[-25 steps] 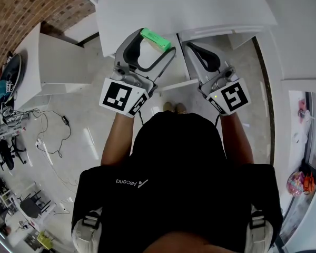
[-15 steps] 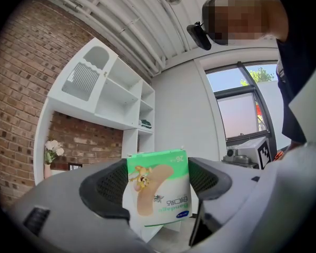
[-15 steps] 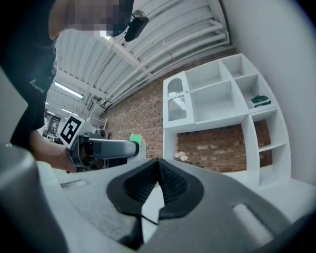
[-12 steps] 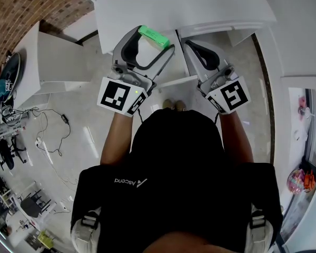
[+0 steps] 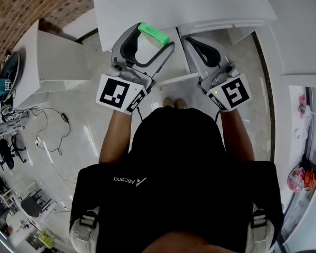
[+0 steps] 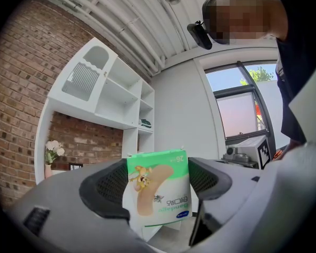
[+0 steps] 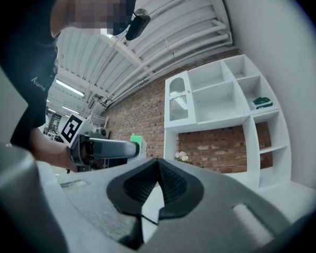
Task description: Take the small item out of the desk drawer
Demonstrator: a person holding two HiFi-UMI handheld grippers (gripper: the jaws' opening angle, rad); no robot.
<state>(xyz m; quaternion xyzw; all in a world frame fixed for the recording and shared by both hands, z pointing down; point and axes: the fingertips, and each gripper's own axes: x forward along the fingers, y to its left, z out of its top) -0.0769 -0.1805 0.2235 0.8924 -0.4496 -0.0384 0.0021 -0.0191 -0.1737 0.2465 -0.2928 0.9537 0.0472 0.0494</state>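
Counter (image 5: 184,7), white, spans the top of the head view, and the open drawer (image 5: 177,79) juts out below its front edge. Left tool (image 5: 155,36) is clamped on a green-and-white plaster box (image 6: 159,186), which is out of the drawer and to its left. Right tool (image 7: 158,166) hangs over the drawer with its jaws pressed together on nothing.

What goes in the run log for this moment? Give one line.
left gripper: shut on bandage box | right gripper: shut, nothing between jaws
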